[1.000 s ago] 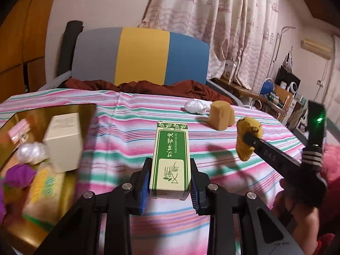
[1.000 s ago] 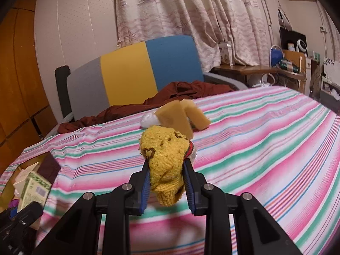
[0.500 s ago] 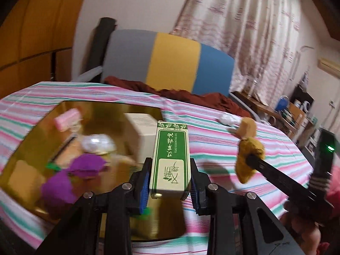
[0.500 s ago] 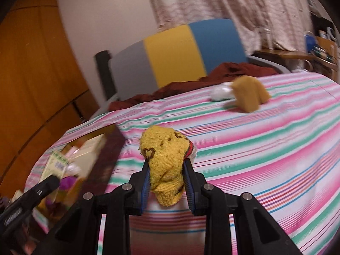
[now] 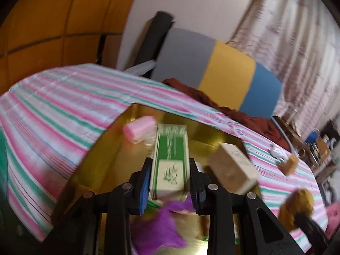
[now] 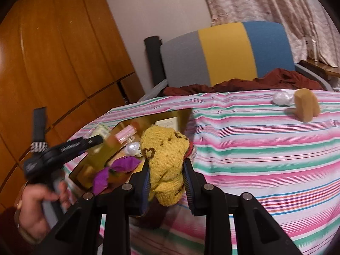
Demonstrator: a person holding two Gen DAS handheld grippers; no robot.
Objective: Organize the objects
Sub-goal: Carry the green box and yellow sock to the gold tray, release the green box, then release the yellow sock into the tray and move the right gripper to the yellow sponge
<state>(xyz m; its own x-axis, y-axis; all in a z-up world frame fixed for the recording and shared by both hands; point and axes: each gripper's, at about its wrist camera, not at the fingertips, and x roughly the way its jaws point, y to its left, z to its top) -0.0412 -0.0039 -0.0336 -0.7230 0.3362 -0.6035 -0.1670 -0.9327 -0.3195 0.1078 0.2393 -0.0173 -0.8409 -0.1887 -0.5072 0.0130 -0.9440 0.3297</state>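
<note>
My left gripper (image 5: pixel 170 180) is clamped on the green-and-white box (image 5: pixel 171 161), holding it above the gold tray (image 5: pixel 125 150) on the striped tablecloth (image 5: pixel 53 114). Inside the tray lie a pink roll (image 5: pixel 139 128), a beige carton (image 5: pixel 232 170) and a purple cloth (image 5: pixel 157 229). My right gripper (image 6: pixel 166 182) is closed around the yellow knitted sock (image 6: pixel 164 161), just beside the tray's near edge. A tan block (image 6: pixel 306 106) and a white crumpled wad (image 6: pixel 281 98) sit close together, well apart from the tray.
</note>
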